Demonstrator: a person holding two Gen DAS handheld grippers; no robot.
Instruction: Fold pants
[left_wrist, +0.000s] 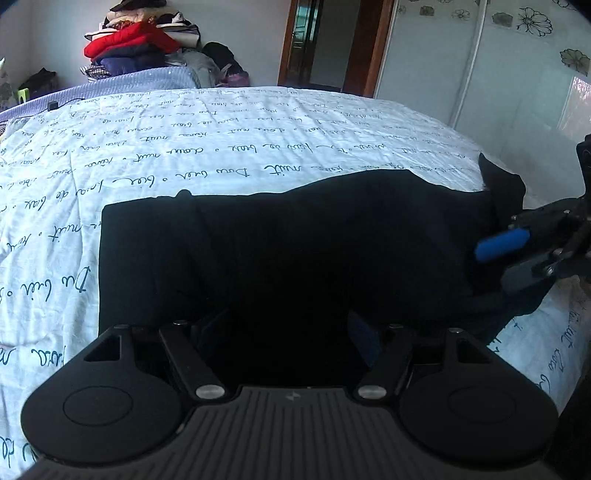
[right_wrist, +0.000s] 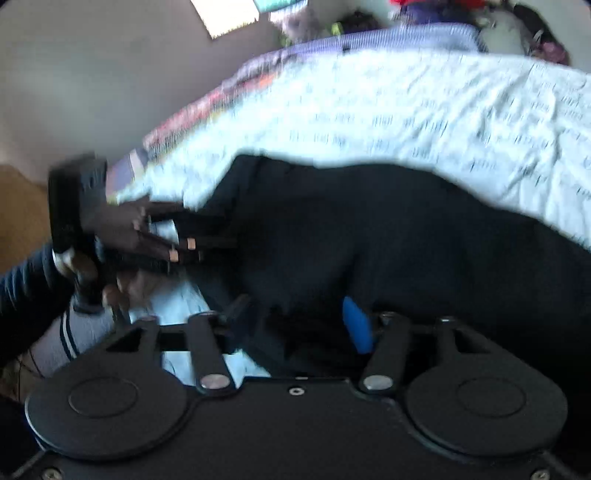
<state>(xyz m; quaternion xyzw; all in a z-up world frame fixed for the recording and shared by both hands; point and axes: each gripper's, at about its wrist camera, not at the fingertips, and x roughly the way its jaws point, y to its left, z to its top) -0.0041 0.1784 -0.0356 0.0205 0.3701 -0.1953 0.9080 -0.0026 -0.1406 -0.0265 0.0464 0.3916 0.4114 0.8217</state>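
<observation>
Black pants (left_wrist: 295, 243) lie folded into a broad rectangle on the bed, near its front edge. In the left wrist view my left gripper (left_wrist: 284, 339) stands open over the near edge of the pants, with dark cloth under its wide-set fingers and nothing pinched. At the pants' right end my right gripper (left_wrist: 495, 266) shows a blue pad above a dark lower finger, apart from each other. In the blurred right wrist view the pants (right_wrist: 406, 240) fill the middle. My right gripper (right_wrist: 295, 321) is open above them, and my left gripper (right_wrist: 210, 240) sits at their far left end in a hand.
A white bedspread (left_wrist: 258, 140) with dark script covers the bed. A pile of clothes (left_wrist: 136, 40) rises behind its far edge. A doorway (left_wrist: 325, 40) and pale sliding wardrobe doors (left_wrist: 480, 74) stand at the right. A dark sleeve (right_wrist: 22, 284) enters from the left.
</observation>
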